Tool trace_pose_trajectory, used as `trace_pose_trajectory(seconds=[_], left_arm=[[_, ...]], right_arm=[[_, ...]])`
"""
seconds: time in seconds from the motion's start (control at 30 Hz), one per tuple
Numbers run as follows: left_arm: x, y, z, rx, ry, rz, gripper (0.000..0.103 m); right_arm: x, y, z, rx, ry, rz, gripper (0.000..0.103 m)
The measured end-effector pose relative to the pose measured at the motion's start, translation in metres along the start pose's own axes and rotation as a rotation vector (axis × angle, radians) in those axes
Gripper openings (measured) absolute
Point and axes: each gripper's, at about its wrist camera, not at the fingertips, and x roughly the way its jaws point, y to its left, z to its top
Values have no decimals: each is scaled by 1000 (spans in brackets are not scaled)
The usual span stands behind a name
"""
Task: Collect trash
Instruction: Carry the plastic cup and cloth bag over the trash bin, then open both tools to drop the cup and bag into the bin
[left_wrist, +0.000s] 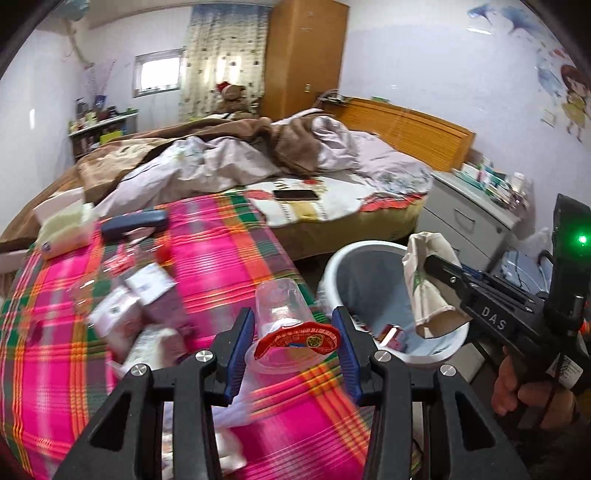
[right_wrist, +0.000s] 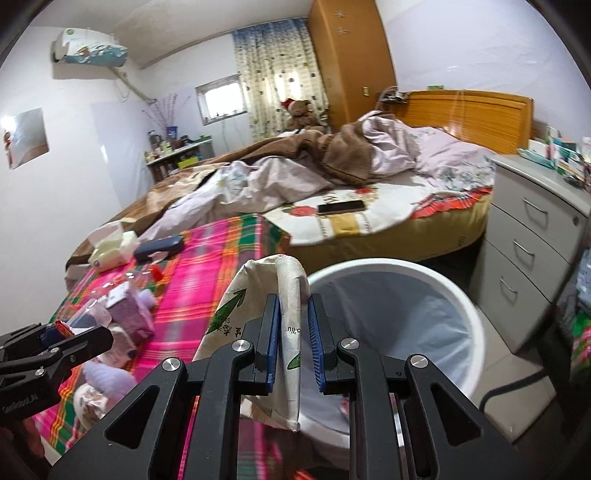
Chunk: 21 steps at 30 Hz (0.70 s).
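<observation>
Trash bin (right_wrist: 399, 317) sits beside bed, just right of both claws; right claw (right_wrist: 293, 332) clamped on paper bag (right_wrist: 291, 295), nearer the rim; left claw (left_wrist: 295, 343) clamped on plastic cup (left_wrist: 282, 306).

Clear, glossy plastic cup (left_wrist: 282, 306) with a red foil-like lid, between the left gripper (left_wrist: 293, 345)'s ribbed blue pads. Creased matt paper bag (right_wrist: 291, 332) in the right gripper (right_wrist: 293, 341). Ahead: smooth white plastic bin (right_wrist: 469, 314); beneath, woven plaid cloth (left_wrist: 229, 258).
</observation>
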Motion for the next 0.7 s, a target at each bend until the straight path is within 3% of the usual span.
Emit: trace_pose_trajectory(seconds=[0.37,0.7], left_arm=[[39,-56,10,71,46,-103,45],[68,-94,11,142,71,-120,45]], right_arm=[[6,-48,-2,46,43,-110,16],[26,-74,-9,41,126,-167,16]])
